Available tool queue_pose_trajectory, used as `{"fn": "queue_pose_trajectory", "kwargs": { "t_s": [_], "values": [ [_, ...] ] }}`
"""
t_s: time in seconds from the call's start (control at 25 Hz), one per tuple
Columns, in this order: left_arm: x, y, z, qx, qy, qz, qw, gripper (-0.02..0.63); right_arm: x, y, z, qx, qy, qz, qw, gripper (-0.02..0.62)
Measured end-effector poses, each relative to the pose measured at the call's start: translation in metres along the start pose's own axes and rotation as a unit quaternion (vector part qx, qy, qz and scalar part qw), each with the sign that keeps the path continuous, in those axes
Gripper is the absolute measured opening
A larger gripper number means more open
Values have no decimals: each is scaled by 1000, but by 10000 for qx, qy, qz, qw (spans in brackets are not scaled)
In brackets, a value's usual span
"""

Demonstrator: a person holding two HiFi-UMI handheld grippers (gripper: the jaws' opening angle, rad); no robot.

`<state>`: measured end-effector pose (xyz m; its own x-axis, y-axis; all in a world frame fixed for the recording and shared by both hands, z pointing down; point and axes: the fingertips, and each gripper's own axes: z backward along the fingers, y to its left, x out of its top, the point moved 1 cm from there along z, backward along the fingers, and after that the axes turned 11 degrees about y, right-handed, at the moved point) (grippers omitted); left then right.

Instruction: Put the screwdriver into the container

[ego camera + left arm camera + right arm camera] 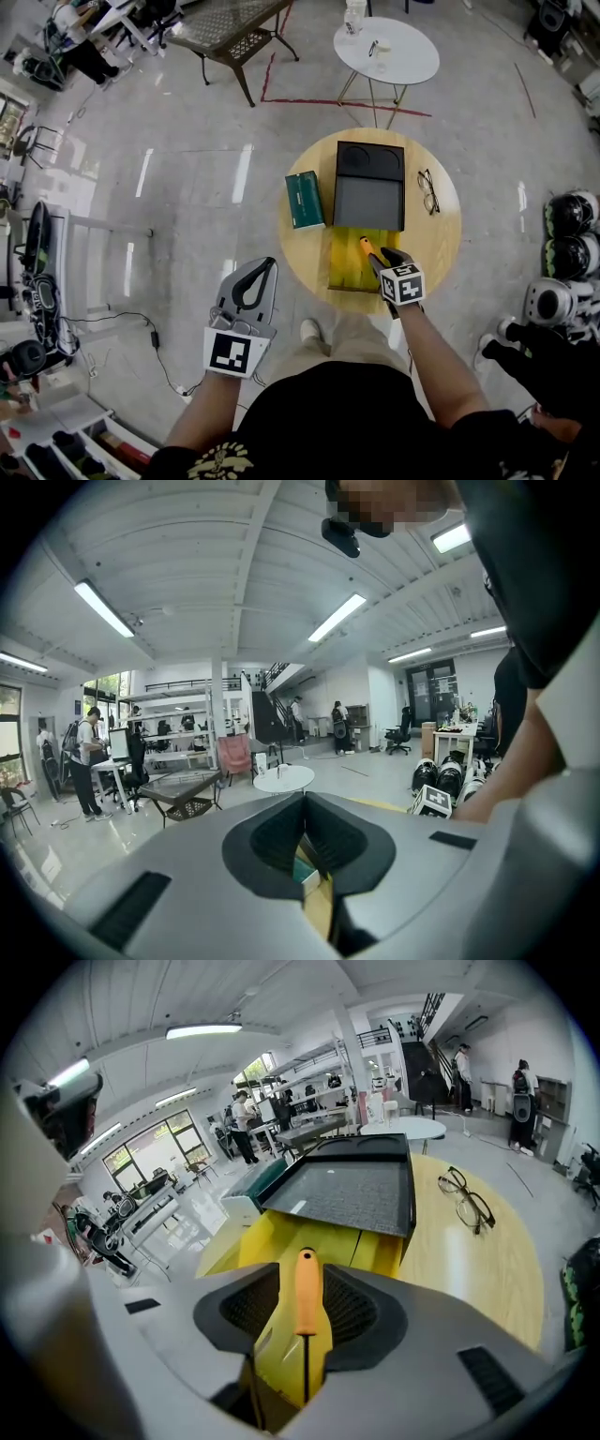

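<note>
An orange-handled screwdriver (307, 1290) lies between the jaws of my right gripper (302, 1349), handle forward and thin shaft running back through the gap. The jaws stand open, with a slit of space showing beside the shaft. Gripper and screwdriver (367, 247) hover over the yellow container (345, 270) at the near edge of the round wooden table (441, 246). The yellow container (281, 1241) fills the view right under the handle. My left gripper (266, 266) hangs over the floor left of the table, shut and empty. In its own view the left gripper (314, 864) points at the room.
A black tray (369, 187) sits just beyond the yellow container. A green book (305, 199) lies to its left, a pair of glasses (427, 190) to its right. A white round table (386, 47) stands further off, and helmets (567, 234) are stacked at the right.
</note>
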<state>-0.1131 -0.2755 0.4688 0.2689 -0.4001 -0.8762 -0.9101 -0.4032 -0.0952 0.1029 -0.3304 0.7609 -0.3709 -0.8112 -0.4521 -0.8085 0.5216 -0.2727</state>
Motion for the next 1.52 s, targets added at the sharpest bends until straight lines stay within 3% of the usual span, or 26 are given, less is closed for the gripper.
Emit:
{"fn": "queue_pose_trajectory", "kwargs": {
  "t_s": [0.08, 0.24, 0.6, 1.12, 1.52],
  "values": [
    [4, 1, 7, -19, -59, 35, 10000, 18, 2, 2, 11, -61, -158, -45, 9998, 154],
    [0, 1, 20, -172, -127, 122, 9997, 18, 11, 0, 41, -408, -652, -102, 9970, 15],
    [9, 21, 41, -25, -443, 238, 9987, 18, 33, 29, 118, -651, -1526, 415, 9853, 15],
    [19, 39, 70, 172, -558, 371, 9976, 18, 52, 65, 201, -610, -2243, 236, 9723, 15],
    [27, 41, 88, 51, -648, 221, 9976, 18, 59, 106, 254, -650, -2683, 396, 9603, 15]
  ]
}}
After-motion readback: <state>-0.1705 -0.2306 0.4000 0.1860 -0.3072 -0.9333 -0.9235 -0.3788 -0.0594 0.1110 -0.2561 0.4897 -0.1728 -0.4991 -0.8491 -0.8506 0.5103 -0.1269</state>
